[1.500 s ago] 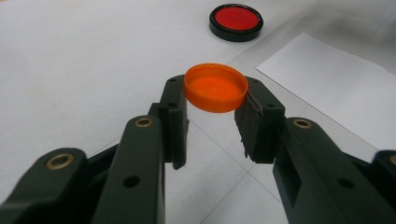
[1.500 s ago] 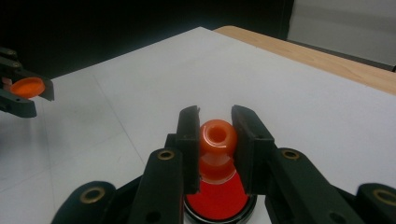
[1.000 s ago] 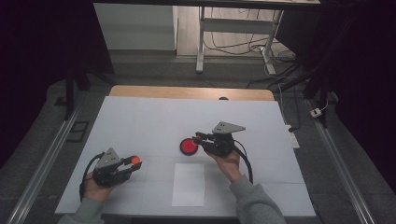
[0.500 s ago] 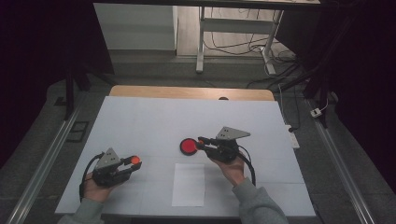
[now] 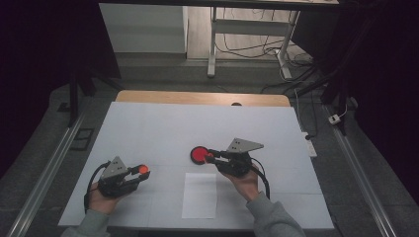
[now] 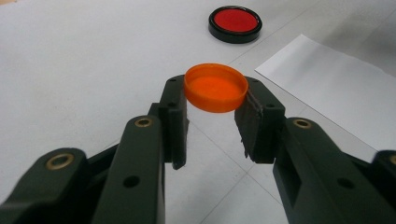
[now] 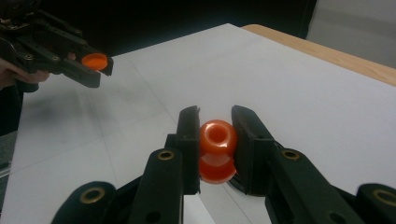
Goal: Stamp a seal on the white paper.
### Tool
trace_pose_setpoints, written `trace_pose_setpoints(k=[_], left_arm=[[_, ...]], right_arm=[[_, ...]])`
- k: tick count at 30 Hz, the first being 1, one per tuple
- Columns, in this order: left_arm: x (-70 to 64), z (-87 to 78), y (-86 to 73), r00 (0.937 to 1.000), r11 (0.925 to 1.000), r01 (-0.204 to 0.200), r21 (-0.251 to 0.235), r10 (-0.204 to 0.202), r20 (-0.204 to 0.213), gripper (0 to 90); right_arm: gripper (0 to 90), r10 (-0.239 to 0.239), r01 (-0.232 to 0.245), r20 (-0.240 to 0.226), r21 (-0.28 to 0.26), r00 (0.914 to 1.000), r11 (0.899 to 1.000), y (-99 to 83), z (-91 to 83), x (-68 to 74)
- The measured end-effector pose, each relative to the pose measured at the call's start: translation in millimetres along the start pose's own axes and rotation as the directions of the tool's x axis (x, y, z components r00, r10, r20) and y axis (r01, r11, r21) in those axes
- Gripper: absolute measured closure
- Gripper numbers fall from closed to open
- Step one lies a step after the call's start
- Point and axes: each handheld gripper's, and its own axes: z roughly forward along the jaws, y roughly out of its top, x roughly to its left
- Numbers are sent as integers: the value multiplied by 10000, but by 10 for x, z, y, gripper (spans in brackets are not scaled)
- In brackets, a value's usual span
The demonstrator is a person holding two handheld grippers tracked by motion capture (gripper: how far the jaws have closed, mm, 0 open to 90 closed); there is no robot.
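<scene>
Right gripper (image 5: 211, 157) has lifted off the red disc (image 5: 199, 154), jaws clamping an orange piece (image 7: 217, 135); left gripper (image 5: 143, 171) grips orange cap (image 6: 215, 87), ready for joining.

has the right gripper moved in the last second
Yes. In the high view the right gripper has drifted slightly toward the person, closer to the white sheet of paper, while the red disc stays put beside its tips.
</scene>
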Motion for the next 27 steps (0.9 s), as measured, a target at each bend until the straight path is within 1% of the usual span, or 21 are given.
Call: trace_pose_setpoints(k=[13,19,22,27], left_arm=[[-1,3,3,10000,10000,-22,30,22,8,645],[-2,3,3,10000,10000,-17,30,17,3,645],[-1,4,3,10000,10000,-10,30,10,17,645],[3,5,1,10000,10000,2,39,-2,38,645]], right_arm=[[724,-6,12,-319,180,9995,9998,-52,-70,76],[724,-17,29,-424,268,9991,9996,-99,-69,123],[724,124,-99,-665,386,9977,9992,-132,-53,165],[724,55,9,-915,698,9958,9976,-200,-14,243]])
